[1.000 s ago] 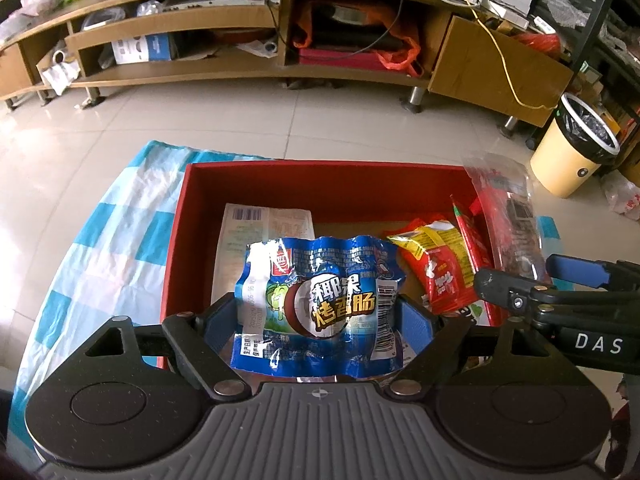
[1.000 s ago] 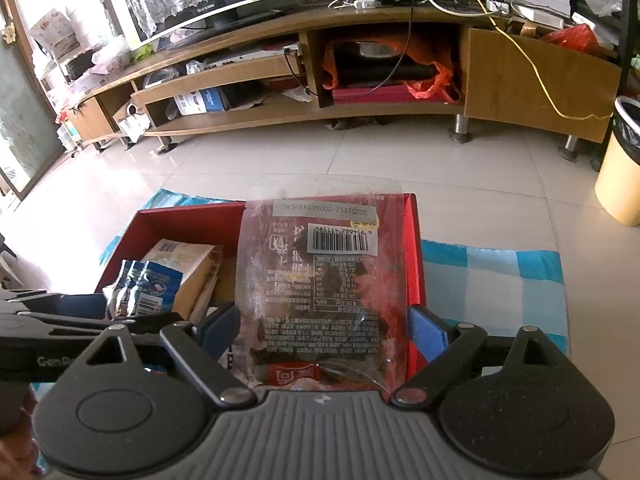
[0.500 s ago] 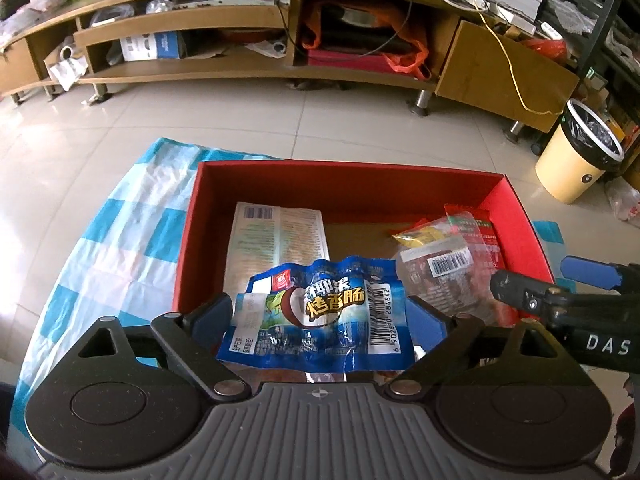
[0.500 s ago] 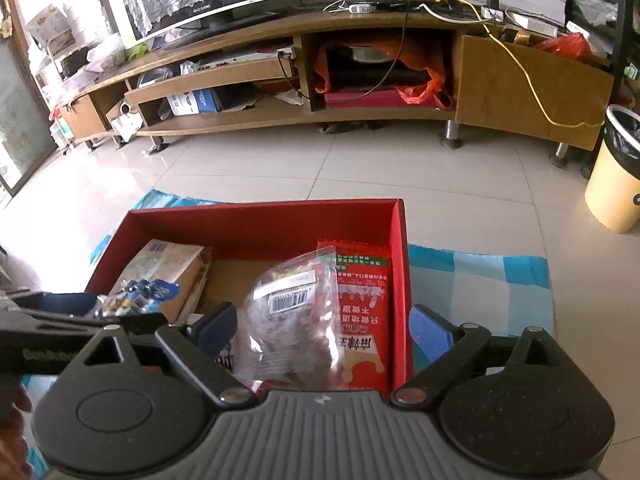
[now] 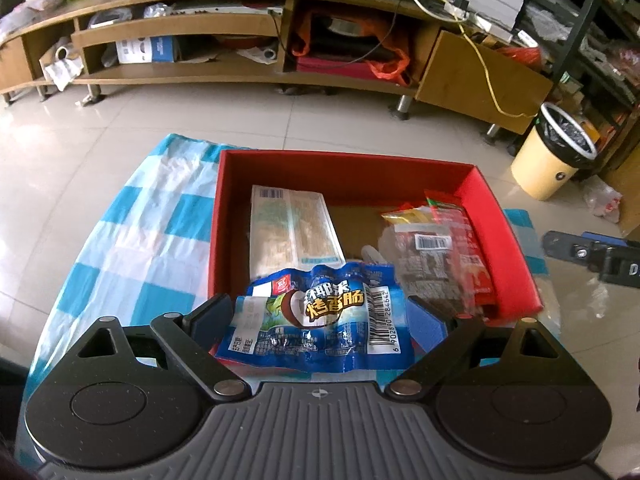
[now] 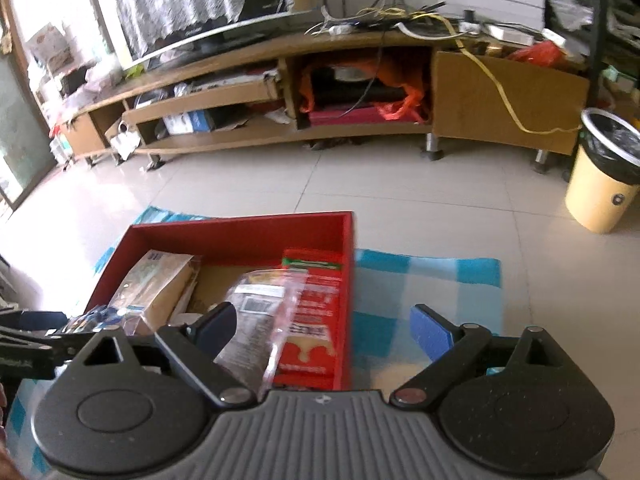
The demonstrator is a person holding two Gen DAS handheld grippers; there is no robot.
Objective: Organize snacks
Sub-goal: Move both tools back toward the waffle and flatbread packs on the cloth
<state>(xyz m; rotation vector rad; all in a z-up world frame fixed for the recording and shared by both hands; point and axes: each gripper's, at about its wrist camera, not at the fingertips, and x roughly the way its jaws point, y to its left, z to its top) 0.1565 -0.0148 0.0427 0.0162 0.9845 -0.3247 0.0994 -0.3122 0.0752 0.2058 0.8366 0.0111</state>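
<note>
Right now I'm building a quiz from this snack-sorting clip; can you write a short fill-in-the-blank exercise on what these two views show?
1. The snacks lie in a shallow cardboard box whose walls are coloured ____.
2. The box rests on a cloth checked in white and ____.
3. The blue sausage packet lies between the fingers of the ____ gripper.
4. The right gripper has its jaws ____ and holds nothing.

Missing words: red; blue; left; open
</note>
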